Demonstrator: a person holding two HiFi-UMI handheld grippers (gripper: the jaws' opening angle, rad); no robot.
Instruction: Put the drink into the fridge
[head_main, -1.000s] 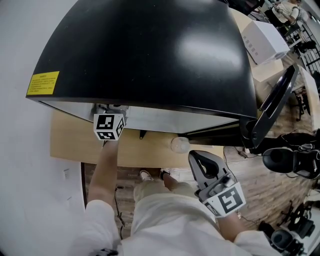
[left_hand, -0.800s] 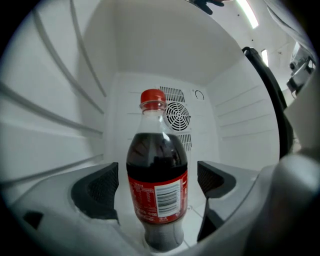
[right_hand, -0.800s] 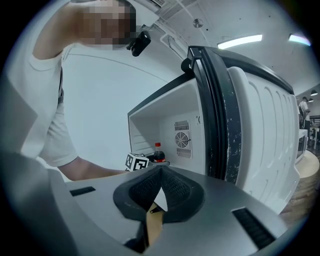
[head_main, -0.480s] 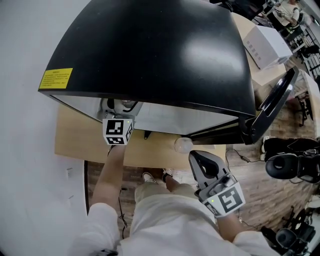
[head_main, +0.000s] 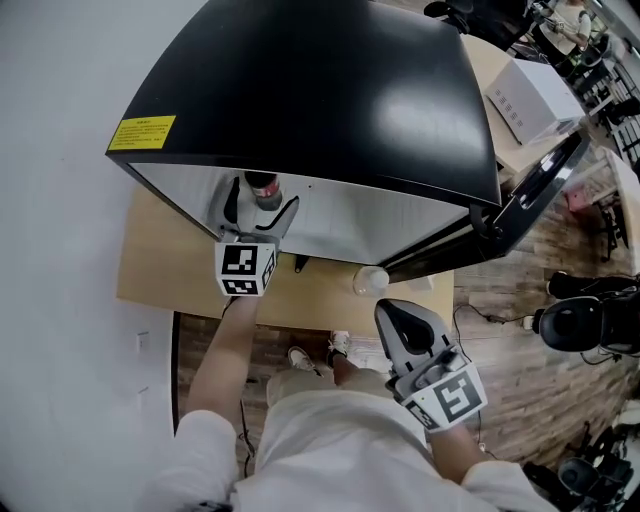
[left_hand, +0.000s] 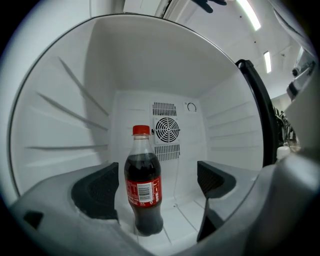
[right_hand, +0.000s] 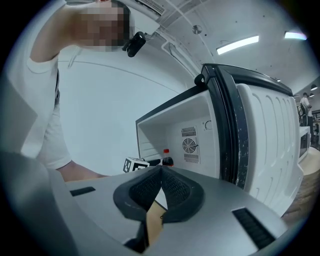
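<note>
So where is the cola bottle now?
Left gripper view: the cola bottle stands upright on the fridge floor, between the open jaws of the left hand-held gripper.

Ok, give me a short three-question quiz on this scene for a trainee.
1. True or false: the cola bottle stands upright inside the fridge.
2. The left gripper is: A) open, not touching the bottle; B) clamped on the bottle; C) out of view.
3. Fill in: the right gripper is ____, with nothing in it.
Key: 1 true; 2 A; 3 shut.
</note>
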